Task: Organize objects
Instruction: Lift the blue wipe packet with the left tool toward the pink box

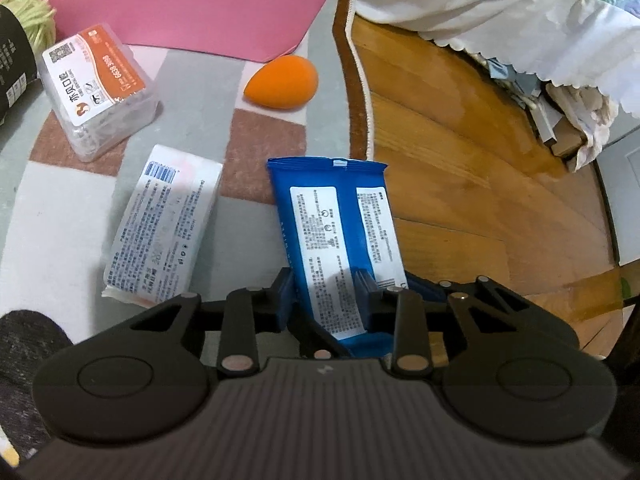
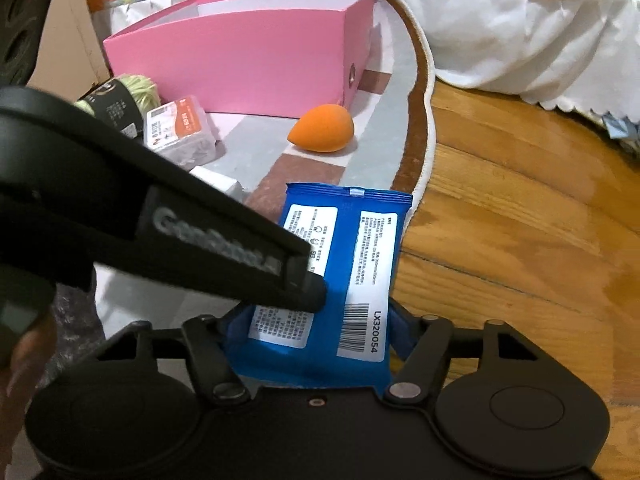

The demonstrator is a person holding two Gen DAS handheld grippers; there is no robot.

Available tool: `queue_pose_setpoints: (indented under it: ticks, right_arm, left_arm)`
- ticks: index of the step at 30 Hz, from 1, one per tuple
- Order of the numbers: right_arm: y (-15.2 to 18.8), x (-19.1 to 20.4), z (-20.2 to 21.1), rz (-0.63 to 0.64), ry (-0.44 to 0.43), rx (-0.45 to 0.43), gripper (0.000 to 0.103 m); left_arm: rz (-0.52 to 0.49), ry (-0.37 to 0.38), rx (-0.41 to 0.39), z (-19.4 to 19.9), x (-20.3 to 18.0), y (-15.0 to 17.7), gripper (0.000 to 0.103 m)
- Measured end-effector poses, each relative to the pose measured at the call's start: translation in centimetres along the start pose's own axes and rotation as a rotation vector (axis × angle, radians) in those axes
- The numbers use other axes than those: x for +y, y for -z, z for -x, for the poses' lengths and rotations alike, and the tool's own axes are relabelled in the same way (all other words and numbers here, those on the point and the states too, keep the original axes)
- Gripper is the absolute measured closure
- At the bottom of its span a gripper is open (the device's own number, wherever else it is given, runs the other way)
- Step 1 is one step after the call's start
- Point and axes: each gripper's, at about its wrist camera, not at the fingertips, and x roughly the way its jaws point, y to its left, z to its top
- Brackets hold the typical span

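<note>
A blue wipes packet [image 1: 340,216] with white printed labels lies at the rug's edge, partly over the wooden floor. My left gripper [image 1: 326,284] is shut on its near end, the blue pads pressing it from both sides. In the right wrist view the same packet [image 2: 372,240] sits between my right gripper's [image 2: 318,320] pads, which press on its two long edges. The left gripper [image 2: 308,292] reaches in from the left, its tip on the packet's face. An open pink box [image 2: 240,64] stands at the back of the rug.
On the checked rug [image 1: 60,208] lie an orange teardrop sponge [image 1: 280,82], a clear box with an orange label [image 1: 100,88], a white tissue pack [image 1: 164,224] and green yarn [image 1: 32,20]. Wooden floor [image 1: 480,200] and a white bed skirt [image 1: 520,20] are to the right.
</note>
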Motion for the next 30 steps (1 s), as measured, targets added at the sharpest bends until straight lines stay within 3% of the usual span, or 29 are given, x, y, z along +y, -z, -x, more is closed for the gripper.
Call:
queue_pose_setpoints:
  ticks: [8, 15, 19, 25, 30]
  right_arm:
    - [-0.9, 1.5, 2.4, 0.067, 0.025, -0.036, 0.037]
    - [-3.2, 2.6, 6.2, 0.115, -0.045, -0.083, 0.037]
    - [-6.0, 2.6, 8.6, 0.156, -0.112, -0.101, 0.037]
    - [-11.9, 3.8, 11.6, 0.258, -0.186, -0.14, 0.038]
    - [-16.8, 5.0, 11.7, 0.353, -0.217, -0.18, 0.038]
  left_arm:
    - [-0.067, 0.028, -0.05, 3.2, -1.0, 0.3, 0.072]
    - [-0.107, 0.028, -0.094, 8.6, -1.4, -0.2, 0.072]
    - [-0.091, 0.027, -0.131, 12.3, -1.8, -1.6, 0.073]
    - [-0.082, -0.013, -0.247, 17.5, -2.3, -4.5, 0.073]
    - [-0.059, -0.038, -0.301, 20.3, -0.9, -8.6, 0.073]
